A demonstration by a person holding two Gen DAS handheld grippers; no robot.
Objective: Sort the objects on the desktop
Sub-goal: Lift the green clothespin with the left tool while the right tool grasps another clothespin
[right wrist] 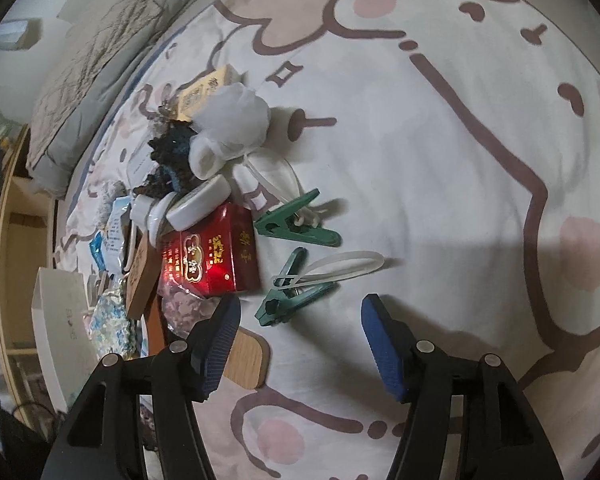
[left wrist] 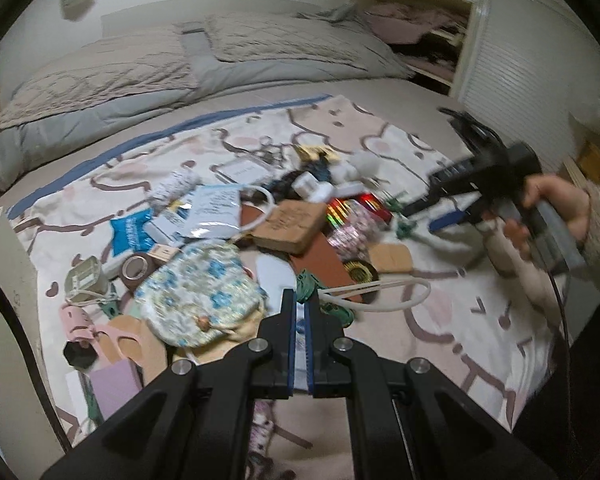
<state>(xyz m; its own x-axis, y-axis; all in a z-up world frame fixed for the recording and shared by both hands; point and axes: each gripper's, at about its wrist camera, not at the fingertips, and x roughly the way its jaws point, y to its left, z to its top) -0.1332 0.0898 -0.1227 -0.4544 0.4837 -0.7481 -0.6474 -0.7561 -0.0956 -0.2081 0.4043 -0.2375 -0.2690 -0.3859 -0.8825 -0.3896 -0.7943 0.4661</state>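
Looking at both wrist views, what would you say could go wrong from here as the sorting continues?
1. The left gripper is shut, seemingly on something thin and pale; it may slip out.
2. The right gripper hangs open above the lower green clip, which has a white cable tie looped through it; lifting one may drag the other.
3. The red box leans among stacked items and could topple if nudged.

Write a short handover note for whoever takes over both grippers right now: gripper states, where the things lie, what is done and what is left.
Left gripper: shut, nothing clearly held, over the clutter pile.
Right gripper: open and empty, above the blanket near two green clips and the red box.
Done: no sorted group shows; the clips lie just off the pile's edge.
Left: nearly all of it, including floral pouch, tape roll and wooden block.
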